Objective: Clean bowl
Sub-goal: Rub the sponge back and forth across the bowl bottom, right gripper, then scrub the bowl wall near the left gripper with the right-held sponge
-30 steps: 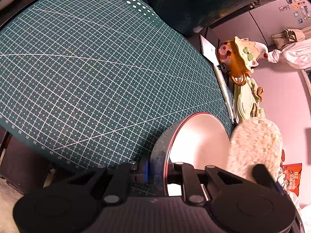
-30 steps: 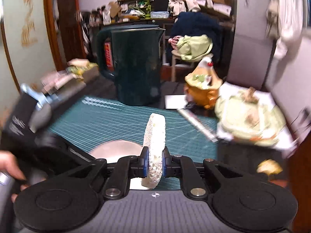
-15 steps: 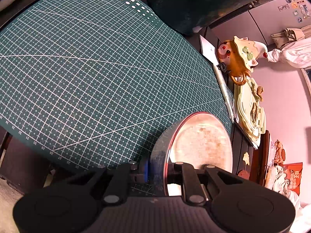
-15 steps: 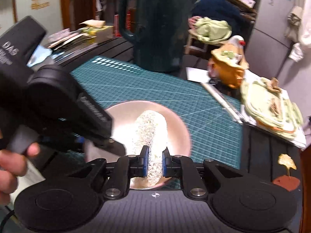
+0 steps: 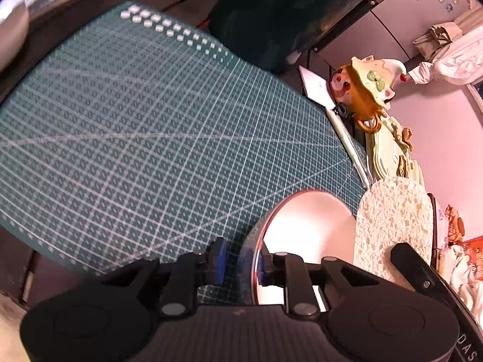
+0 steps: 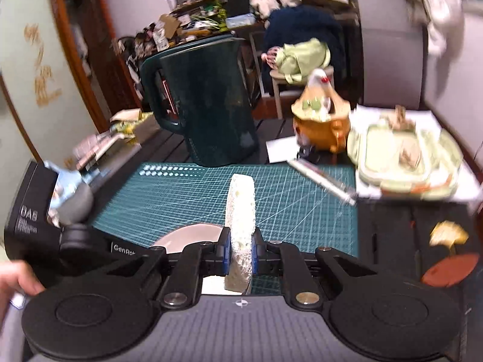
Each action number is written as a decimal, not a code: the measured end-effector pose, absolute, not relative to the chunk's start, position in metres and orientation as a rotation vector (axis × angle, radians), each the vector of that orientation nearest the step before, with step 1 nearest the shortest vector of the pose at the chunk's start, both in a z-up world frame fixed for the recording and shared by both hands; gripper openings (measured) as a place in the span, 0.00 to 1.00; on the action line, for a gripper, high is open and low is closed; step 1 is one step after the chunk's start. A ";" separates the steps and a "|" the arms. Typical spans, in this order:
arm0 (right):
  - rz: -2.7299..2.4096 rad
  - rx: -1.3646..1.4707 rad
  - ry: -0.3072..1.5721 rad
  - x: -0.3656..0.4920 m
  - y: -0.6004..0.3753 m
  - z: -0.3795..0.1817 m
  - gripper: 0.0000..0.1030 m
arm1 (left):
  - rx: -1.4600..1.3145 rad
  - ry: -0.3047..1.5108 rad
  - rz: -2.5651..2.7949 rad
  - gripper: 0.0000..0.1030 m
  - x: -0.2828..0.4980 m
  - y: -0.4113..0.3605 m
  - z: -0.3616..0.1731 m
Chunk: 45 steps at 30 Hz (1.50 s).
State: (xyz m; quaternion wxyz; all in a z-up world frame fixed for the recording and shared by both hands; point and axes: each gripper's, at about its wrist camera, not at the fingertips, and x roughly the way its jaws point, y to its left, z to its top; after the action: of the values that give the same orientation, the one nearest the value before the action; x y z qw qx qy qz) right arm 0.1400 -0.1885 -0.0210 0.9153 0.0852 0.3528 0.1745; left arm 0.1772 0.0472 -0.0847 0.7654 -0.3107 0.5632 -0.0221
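Lifted from my slippery, rim-held round pink bowl, the soft porous white sponge sits pinched in my right gripper, left gripper slackened.

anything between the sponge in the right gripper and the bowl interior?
Nothing visible. The sponge, clamped in the right gripper, sits beside the bowl, whose open side faces it; the left gripper only straddles the near rim.

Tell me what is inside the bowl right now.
Nothing visible: the bowl's exposed inner surface looks smooth, pinkish and bare. The sponge, held by the right gripper, is beside its rim, not inside. The left gripper's fingers hide the lowest part.
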 end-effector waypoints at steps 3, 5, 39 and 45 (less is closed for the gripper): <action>0.407 0.230 0.715 0.138 -0.192 -0.017 0.11 | -0.669 1.228 -0.034 0.30 0.171 0.044 -0.071; 0.483 0.240 0.718 0.136 -0.189 -0.013 0.11 | -0.666 1.230 -0.024 0.34 0.167 0.041 -0.062; 0.433 -0.012 0.916 0.128 -0.133 -0.048 0.11 | -0.734 1.180 -0.063 0.21 0.156 0.037 -0.065; 0.399 -0.074 0.896 0.127 -0.132 -0.050 0.11 | -0.707 1.179 -0.067 0.21 0.159 0.031 -0.065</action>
State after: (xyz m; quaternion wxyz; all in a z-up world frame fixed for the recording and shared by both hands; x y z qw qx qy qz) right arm 0.1270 -0.1325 -0.0501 0.8815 -0.0354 0.4300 0.1918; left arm 0.1594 0.0306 -0.0651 0.7724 -0.3265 0.5439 -0.0311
